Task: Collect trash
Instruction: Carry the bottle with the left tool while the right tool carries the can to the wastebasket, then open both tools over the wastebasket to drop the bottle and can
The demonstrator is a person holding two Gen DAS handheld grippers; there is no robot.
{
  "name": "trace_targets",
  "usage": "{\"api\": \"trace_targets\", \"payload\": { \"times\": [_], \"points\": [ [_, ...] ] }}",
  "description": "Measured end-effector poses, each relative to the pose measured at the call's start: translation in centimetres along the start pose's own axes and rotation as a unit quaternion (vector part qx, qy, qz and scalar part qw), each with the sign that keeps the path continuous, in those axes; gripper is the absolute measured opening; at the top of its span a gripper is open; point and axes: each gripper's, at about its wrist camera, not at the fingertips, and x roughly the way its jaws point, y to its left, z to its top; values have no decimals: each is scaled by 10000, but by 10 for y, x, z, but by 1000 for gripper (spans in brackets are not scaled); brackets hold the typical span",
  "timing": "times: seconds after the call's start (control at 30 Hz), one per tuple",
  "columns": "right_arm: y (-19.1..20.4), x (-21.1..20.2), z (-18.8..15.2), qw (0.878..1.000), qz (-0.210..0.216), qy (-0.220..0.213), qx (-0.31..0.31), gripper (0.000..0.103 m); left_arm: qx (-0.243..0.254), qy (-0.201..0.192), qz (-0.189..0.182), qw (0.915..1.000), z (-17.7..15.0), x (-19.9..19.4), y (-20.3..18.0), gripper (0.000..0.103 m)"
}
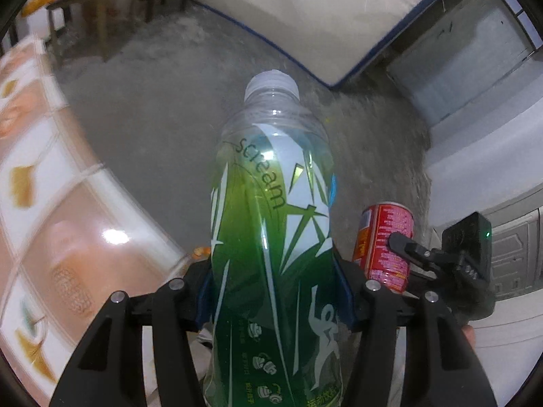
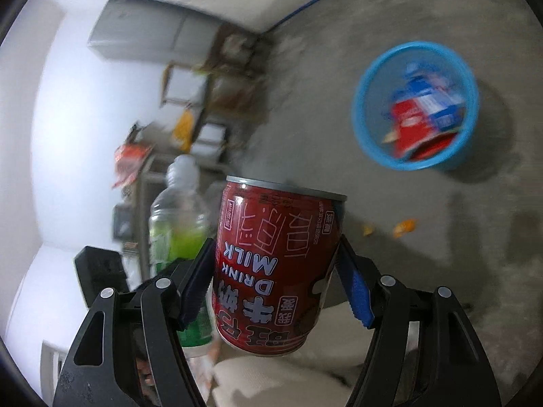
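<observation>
Left wrist view showed our left gripper (image 1: 273, 291) closed on a plastic bottle (image 1: 271, 224), its blue-padded fingers (image 1: 344, 291) pressing the green label on both sides. The bottle stood straight out from the fingers toward twelve o'clock, its capless threaded neck farthest from us, over a grey concrete floor (image 1: 163, 108). A tiled surface (image 1: 51, 203) with peach and white squares curved along nine o'clock, and a white mattress (image 1: 305, 10) edged in blue lay at twelve to one o'clock. At three o'clock from the bottle we saw the red can (image 1: 385, 247) held in our right gripper (image 1: 400, 254).

From the right wrist, our right gripper (image 2: 276, 281) held that red milk drink can (image 2: 276, 261) between its blue pads, one on each side of the can, the print upside down to us. The bottle (image 2: 176, 224) showed just beside the can at nine o'clock. A blue bin (image 2: 415, 105) stood on the floor at two o'clock, well apart from the can, with red and blue packaging (image 2: 424, 115) inside it. Small orange scraps (image 2: 404, 227) lay on the floor at three o'clock.
</observation>
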Motion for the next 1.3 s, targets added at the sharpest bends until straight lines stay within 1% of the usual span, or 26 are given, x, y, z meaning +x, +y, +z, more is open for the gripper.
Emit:
{"api": "trace_targets", "payload": {
  "times": [0.13,0.23,0.3,0.37,0.5,0.57,0.6,0.63,0.7,0.8,0.9,1.03,1.17,1.23,1.3],
  "points": [
    [-41,-9,18,9982,-336,-287,400,65,-27,450,-67,9990,20,47,-10,55],
    [-55,-6,37,9964,-482,-436,547,65,1,728,-28,9973,39,82,-18,55],
    [-59,-2,55,9952,-582,-528,587,65,95,816,4,9966,50,101,-25,55],
    [-64,-3,66,9946,-629,-597,577,65,192,857,40,9961,60,118,-36,55],
    [-67,13,101,9919,-902,-730,523,66,248,946,23,9952,93,160,-53,55],
    [-73,25,115,9904,-1057,-729,521,69,212,960,-43,9951,109,181,-61,66],
    [-78,32,121,9892,-1165,-721,517,71,196,936,-50,9954,113,185,-62,77],
    [-85,38,125,9876,-1313,-709,497,72,170,884,-54,9959,116,189,-62,81],
    [-100,47,132,9849,-1488,-672,570,72,90,794,-30,9968,118,194,-64,82],
    [-117,47,131,9834,-1520,-630,764,72,-62,807,-141,9966,109,191,-60,82],
    [-120,38,118,9836,-1518,-673,705,72,45,700,-109,9975,107,182,-59,82],
    [-121,19,94,9839,-1487,-735,664,72,55,495,-195,9986,100,155,-56,82],
    [-115,8,72,9848,-1439,-765,608,72,131,259,-319,9991,85,108,-53,82],
    [-106,0,54,9856,-1444,-739,484,72,199,152,-332,9991,78,87,-53,82],
    [-96,-4,41,9867,-1417,-722,344,72,261,-8,-433,9987,64,58,-50,82]
  ]
}}
